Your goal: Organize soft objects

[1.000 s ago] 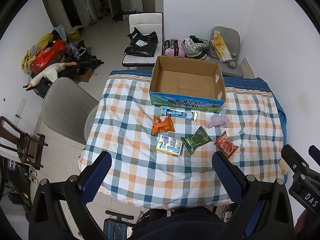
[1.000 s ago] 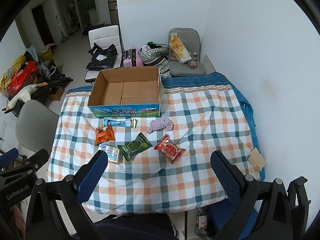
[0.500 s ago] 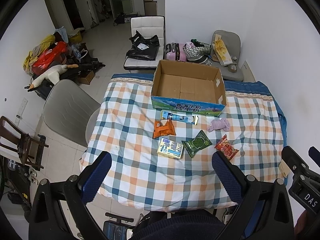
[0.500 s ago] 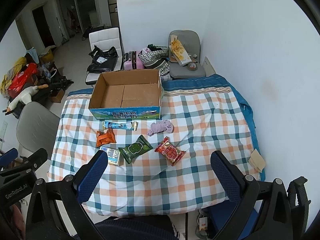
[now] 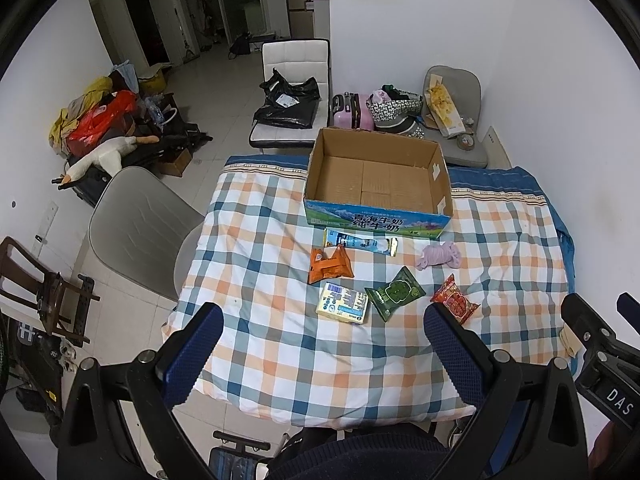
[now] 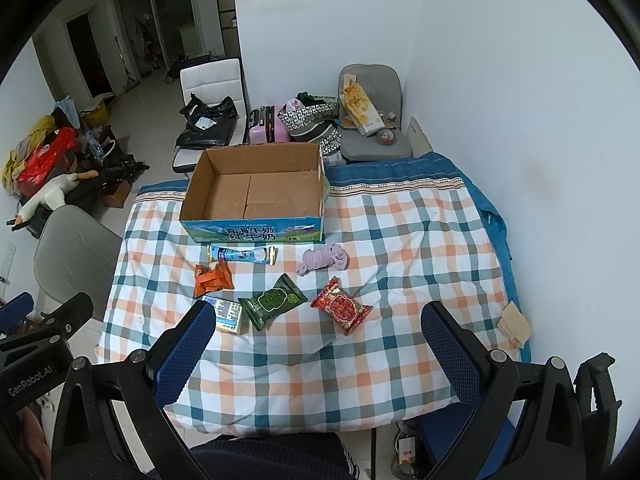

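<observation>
Holding our left gripper and right gripper spread, we hover above the snack packets beside the cardboard box on the desk.

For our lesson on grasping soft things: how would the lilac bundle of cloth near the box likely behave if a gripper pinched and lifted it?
The lilac cloth bundle lies crumpled in loose folds, so it would probably sag and partly unravel when lifted. It looks light. On the checked tablecloth it would likely drag and bunch rather than slide or roll.
</observation>
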Demonstrator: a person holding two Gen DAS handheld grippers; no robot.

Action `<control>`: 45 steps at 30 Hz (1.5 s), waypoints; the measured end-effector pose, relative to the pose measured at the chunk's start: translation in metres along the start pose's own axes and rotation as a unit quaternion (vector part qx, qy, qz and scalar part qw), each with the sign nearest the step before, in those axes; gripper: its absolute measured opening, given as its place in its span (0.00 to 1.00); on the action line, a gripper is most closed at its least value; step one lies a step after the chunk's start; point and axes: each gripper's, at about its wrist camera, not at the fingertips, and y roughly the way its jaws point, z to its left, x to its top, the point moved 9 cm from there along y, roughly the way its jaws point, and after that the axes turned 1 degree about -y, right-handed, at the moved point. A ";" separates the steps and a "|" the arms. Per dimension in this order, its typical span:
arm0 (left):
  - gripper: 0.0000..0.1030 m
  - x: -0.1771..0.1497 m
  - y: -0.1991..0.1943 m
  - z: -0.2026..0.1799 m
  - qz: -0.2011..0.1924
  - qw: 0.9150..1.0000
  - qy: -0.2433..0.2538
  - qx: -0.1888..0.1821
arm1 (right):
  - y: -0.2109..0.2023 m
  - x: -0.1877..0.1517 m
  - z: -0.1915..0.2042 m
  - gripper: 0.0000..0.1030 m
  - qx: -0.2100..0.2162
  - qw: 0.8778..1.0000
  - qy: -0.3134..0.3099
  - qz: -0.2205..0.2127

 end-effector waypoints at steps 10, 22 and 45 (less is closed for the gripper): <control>1.00 -0.001 0.000 0.000 -0.001 1.000 0.000 0.000 | 0.000 -0.002 -0.001 1.00 0.001 1.000 0.000 -0.003; 1.00 -0.001 0.001 0.000 0.000 1.000 -0.001 -0.003 | 0.001 0.000 0.001 1.00 0.002 1.000 0.001 -0.003; 1.00 -0.079 0.316 0.010 0.296 0.918 -0.255 -0.073 | 0.317 -0.036 -0.042 1.00 0.024 0.954 0.144 0.261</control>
